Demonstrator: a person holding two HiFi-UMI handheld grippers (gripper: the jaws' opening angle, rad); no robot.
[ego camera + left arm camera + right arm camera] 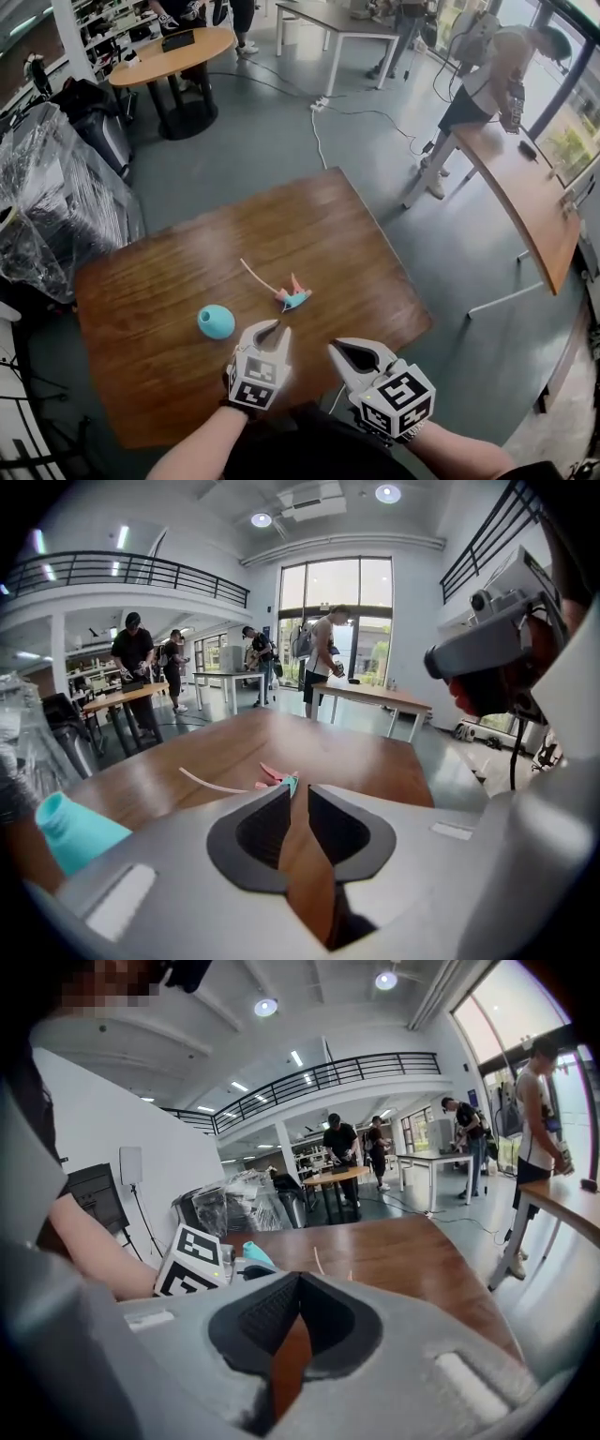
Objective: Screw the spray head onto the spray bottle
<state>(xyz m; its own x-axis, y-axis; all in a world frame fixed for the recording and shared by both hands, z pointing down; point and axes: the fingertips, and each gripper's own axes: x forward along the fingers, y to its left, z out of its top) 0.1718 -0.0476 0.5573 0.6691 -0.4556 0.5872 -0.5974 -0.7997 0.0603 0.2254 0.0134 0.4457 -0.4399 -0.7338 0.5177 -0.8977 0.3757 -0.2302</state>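
A teal spray bottle (pixel 216 322) lies on the wooden table (pixel 169 281) near its front edge. To its right lies the spray head (pixel 293 298), teal with a pink trigger, its thin pink tube (pixel 253 273) pointing away to the left. My left gripper (pixel 272 326) hovers over the front edge between the two, jaws a narrow slit apart and empty. In the left gripper view the spray head (pixel 279 780) lies just beyond the tips (pixel 299 794) and the bottle (pixel 70 832) is at the left. My right gripper (pixel 333 349) is shut and empty beside it (pixel 298 1279).
Plastic-wrapped equipment (pixel 52 202) stands left of the table. A round table (pixel 169 56) with people is at the back left. A long desk (pixel 525 192) with a person bent over it is at the right. A cable (pixel 319 122) runs across the grey floor.
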